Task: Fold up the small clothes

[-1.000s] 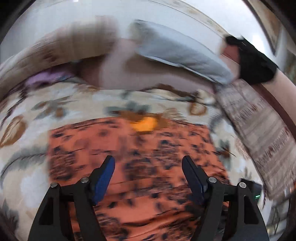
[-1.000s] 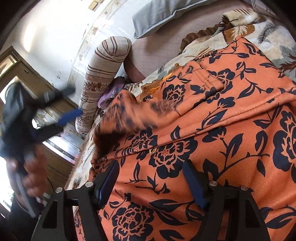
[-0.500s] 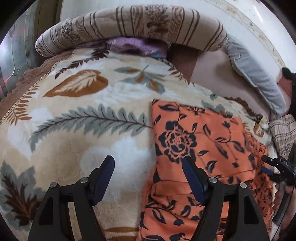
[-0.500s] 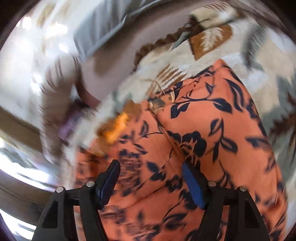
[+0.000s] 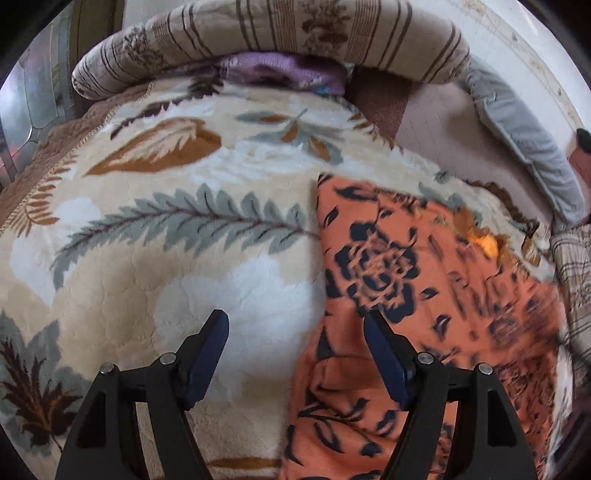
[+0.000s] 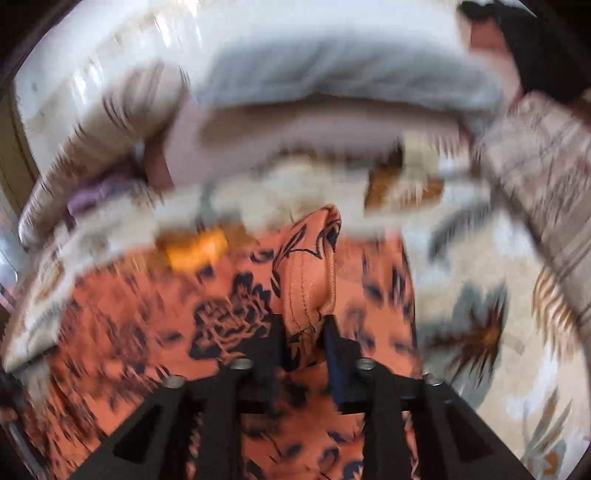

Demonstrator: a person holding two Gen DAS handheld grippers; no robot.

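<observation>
An orange garment with dark blue flowers point(image 5: 424, 277) lies spread on a leaf-patterned blanket point(image 5: 147, 240). My left gripper point(image 5: 295, 321) hangs open over the garment's left edge. Its left finger is above bare blanket and its right finger above the cloth, with nothing gripped. In the blurred right wrist view, my right gripper point(image 6: 303, 325) is closing on a raised, stitched fold of the garment point(image 6: 308, 280). The fold stands up pinched between the two pads, and the rest of the cloth point(image 6: 147, 314) spreads below.
A striped bolster point(image 5: 277, 33) lies along the far edge with a purple cloth point(image 5: 280, 70) tucked under it. A grey pillow point(image 5: 524, 147) sits at the back right, and a checked cloth point(image 5: 572, 266) lies to the garment's right.
My left gripper swung from above the garment to its left edge, then held still. My right gripper's jaws narrowed onto a fold of the cloth and raised it.
</observation>
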